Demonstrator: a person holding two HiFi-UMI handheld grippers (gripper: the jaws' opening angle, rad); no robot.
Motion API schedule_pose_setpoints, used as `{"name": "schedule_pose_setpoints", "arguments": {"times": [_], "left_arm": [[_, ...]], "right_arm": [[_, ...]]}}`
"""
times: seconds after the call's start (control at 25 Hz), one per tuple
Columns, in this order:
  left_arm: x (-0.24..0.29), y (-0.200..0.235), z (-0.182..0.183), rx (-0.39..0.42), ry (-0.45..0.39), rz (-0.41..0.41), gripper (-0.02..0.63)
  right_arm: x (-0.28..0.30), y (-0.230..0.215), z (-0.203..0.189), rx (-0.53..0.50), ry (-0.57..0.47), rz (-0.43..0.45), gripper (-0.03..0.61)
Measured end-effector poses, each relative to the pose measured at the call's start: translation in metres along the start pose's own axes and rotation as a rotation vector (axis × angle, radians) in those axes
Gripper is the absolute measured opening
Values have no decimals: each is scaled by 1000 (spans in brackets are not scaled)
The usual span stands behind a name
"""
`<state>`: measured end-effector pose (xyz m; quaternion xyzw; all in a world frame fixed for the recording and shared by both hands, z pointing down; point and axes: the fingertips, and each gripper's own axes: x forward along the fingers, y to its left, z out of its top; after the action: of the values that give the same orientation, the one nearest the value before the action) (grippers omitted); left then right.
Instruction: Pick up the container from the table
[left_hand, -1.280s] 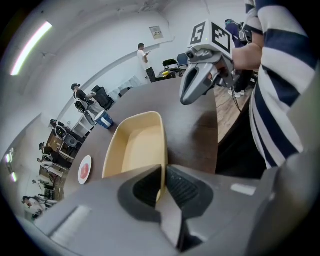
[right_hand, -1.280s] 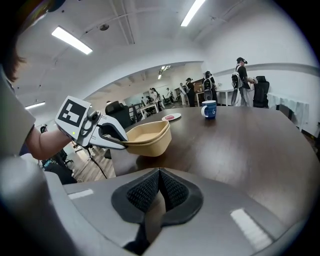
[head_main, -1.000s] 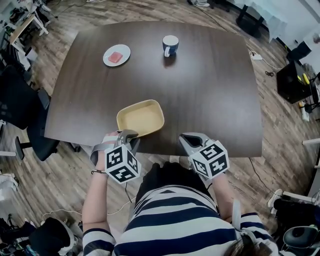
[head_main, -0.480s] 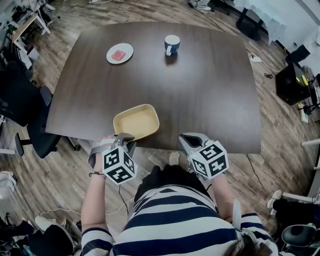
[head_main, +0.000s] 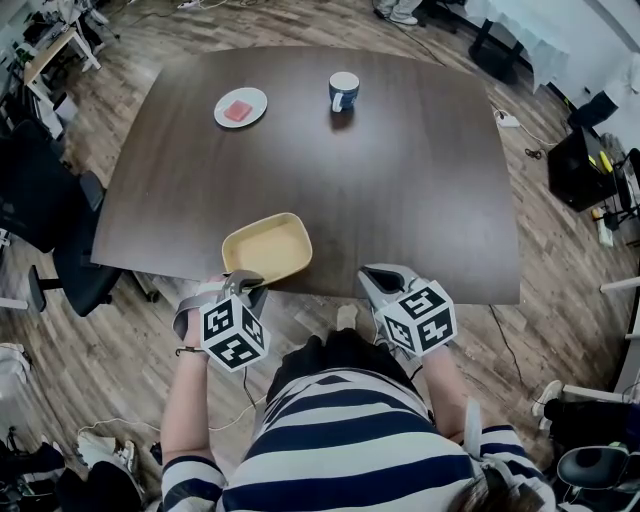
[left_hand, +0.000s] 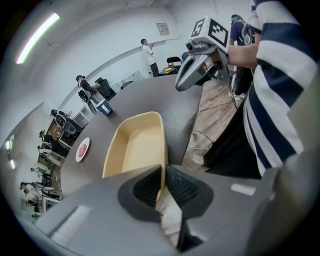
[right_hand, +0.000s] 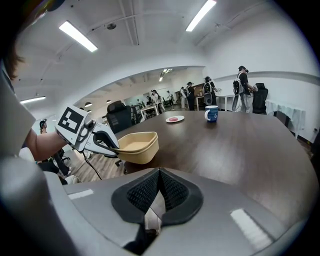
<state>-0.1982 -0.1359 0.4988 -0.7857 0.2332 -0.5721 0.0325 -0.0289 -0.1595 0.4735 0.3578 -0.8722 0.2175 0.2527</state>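
The container is a shallow cream-yellow rectangular tub, empty inside, hanging over the near edge of the dark wooden table. My left gripper is shut on its near rim; in the left gripper view the rim of the container sits pinched between the two black pads. In the right gripper view the container is lifted off the tabletop, held by the left gripper. My right gripper hovers at the table's near edge, shut with nothing in it.
A blue mug and a white plate with a pink item stand at the far side. A black office chair is left of the table. Wood floor surrounds it.
My left gripper has drawn the container toward me and to the left, past the table's near edge. The right gripper has stayed put.
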Motion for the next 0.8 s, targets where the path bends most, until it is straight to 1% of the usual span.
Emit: {"name": "schedule_pose_setpoints", "arguments": {"times": [0.48, 0.8], "left_arm": [[-5, -4, -4, -2, -6, 2, 0], [-1, -2, 2, -14, -17, 8, 0]], "right_arm": [[-3, 8, 3, 0, -21, -10, -3], [-3, 5, 3, -1, -21, -6, -3]]}}
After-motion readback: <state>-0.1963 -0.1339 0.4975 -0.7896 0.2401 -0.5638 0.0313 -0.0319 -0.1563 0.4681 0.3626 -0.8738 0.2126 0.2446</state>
